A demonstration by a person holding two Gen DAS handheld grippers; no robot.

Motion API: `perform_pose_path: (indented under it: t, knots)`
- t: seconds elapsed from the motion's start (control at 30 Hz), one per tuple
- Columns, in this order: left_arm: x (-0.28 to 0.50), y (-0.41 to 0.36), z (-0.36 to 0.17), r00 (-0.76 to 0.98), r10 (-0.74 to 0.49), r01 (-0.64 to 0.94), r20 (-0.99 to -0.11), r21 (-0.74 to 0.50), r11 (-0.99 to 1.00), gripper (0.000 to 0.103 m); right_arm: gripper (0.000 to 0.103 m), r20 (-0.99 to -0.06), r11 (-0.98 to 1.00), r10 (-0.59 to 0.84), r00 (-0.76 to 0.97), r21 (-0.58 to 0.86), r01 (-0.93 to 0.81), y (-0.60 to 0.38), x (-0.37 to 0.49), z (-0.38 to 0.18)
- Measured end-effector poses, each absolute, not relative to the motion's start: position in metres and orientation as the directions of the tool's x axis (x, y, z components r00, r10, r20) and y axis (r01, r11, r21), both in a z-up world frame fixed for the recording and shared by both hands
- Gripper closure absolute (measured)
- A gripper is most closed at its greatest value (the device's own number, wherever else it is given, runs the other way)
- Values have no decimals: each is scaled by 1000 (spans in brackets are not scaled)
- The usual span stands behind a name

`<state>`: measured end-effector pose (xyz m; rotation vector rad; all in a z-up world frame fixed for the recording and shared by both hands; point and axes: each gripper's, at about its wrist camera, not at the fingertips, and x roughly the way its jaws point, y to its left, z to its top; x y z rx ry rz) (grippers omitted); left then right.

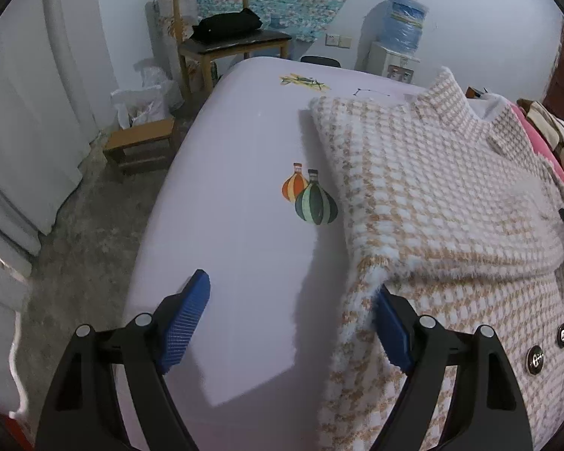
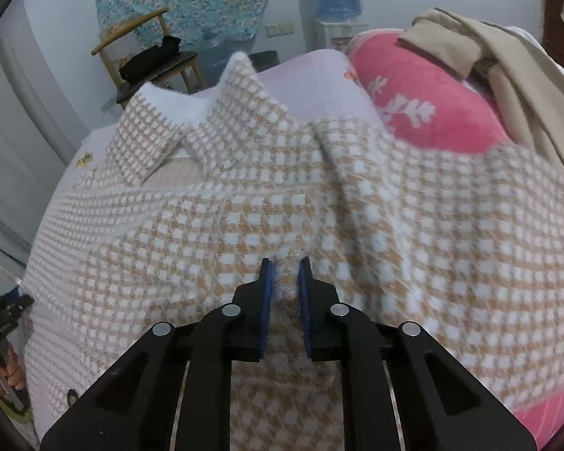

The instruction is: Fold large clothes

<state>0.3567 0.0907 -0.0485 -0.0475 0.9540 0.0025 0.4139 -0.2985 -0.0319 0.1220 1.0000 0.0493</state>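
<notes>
We see the fuzzy tan-and-white checked coat (image 1: pixel 451 195) spread on the lilac bed sheet (image 1: pixel 244 150); our left gripper (image 1: pixel 293 323) gapes at its edge, our right gripper (image 2: pixel 285 278) pinches a fold.

We see soft, cool indoor light on the bed (image 1: pixel 244 143), with no glare. The coat (image 1: pixel 432 195) casts a sharp shadow near the bed's left edge. The left view is crisp; the right view smears the coat. Both views bend strongly, with black corners.
</notes>
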Motion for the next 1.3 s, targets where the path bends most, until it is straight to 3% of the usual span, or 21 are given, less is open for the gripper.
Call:
perform_pose_path:
  t: [0.17,0.27,0.37,0.6,0.8,0.97,1.1,1.3]
  knots:
    - [351,89,-44,577,-43,-2,-815,-54,999,22,89,-853,1000,24,521,21,-11,-289,418,-32]
    - [332,97,-27,600,-106,50,-793,-95,994,22,81,-833,999,-13,553,-31,-24,-280,407,-12]
    - [311,100,2,655,-200,128,-728,-153,980,21,67,-785,995,63,616,2,-100,-267,389,16]
    - [382,39,25,580,-407,276,-705,-300,913,20,66,-817,989,135,560,72,-132,-243,413,-9]
    - [473,22,-34,458,-291,144,-840,-252,957,20,66,-839,995,71,540,25,-93,-248,425,-33]
    - [475,30,-28,488,-312,111,-815,-296,949,20,65,-843,996,65,535,20,-88,-254,424,-28]
    - [456,19,-13,535,-289,168,-794,-236,957,20,50,-810,986,120,574,31,-164,-231,404,-12]
    - [434,-25,-22,505,-226,234,-833,-120,965,14,49,-845,976,54,531,-68,-207,-210,395,-35]
